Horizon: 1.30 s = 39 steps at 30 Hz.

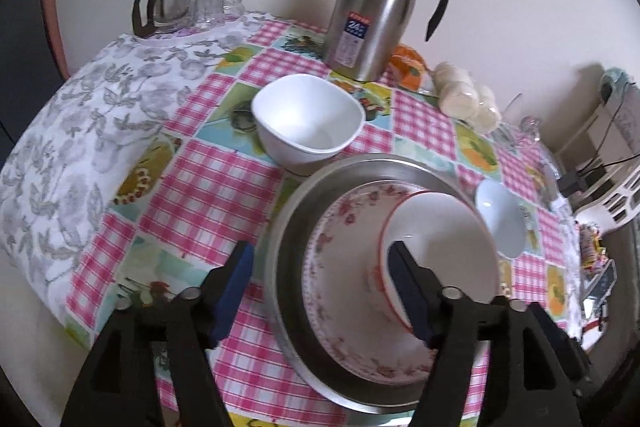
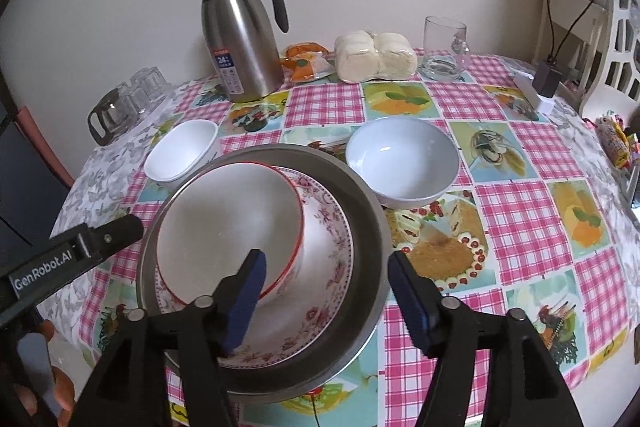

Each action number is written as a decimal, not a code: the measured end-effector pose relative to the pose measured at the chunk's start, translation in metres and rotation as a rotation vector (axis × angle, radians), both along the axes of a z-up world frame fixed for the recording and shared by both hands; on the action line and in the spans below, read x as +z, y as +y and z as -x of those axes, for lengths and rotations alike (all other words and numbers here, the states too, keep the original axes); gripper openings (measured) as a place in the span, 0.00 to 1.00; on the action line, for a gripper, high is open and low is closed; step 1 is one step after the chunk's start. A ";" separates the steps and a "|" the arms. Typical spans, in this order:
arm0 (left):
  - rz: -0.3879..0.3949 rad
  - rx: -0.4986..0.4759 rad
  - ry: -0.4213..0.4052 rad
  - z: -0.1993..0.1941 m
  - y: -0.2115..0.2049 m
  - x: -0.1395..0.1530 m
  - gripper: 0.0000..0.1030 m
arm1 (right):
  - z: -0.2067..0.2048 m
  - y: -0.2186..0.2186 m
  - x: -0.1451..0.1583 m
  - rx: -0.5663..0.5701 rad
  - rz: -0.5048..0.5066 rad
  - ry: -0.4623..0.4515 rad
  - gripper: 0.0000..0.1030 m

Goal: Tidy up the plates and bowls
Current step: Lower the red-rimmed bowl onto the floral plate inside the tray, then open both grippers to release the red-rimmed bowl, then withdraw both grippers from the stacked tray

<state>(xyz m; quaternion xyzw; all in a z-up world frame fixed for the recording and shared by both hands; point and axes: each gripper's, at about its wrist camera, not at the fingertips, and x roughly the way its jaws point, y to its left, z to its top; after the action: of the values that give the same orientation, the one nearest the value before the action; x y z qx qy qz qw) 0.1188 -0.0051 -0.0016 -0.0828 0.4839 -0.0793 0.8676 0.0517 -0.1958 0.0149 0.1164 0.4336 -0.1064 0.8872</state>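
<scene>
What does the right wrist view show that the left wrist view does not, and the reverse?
Only the right wrist view shows the other black gripper arm marked GenRobot.AI, and it shows the clear glass mug plainly; the left view gives only a blur there. Only the left wrist view shows the glass coffee pot with black handle sharply. Both show the steel thermos jug, the square white bowl, the round pale-blue bowl, and the red-rimmed white bowl on the floral plate in the steel tray.
</scene>
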 end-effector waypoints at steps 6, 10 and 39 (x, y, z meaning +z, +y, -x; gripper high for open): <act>-0.042 0.017 -0.011 0.000 0.001 -0.001 0.83 | 0.001 -0.005 -0.002 -0.019 0.002 0.011 0.78; -0.073 0.026 -0.020 -0.001 0.001 -0.002 0.87 | 0.002 -0.007 -0.002 -0.026 0.006 0.011 0.83; -0.182 0.045 -0.094 -0.005 0.012 -0.001 0.96 | 0.013 -0.027 0.007 -0.062 -0.011 -0.051 1.00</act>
<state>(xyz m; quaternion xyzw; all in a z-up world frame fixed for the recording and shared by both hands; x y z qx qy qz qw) 0.1242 0.0068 -0.0023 -0.0108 0.4459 -0.0197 0.8948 0.0388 -0.2231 0.0223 0.1373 0.4077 -0.1286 0.8935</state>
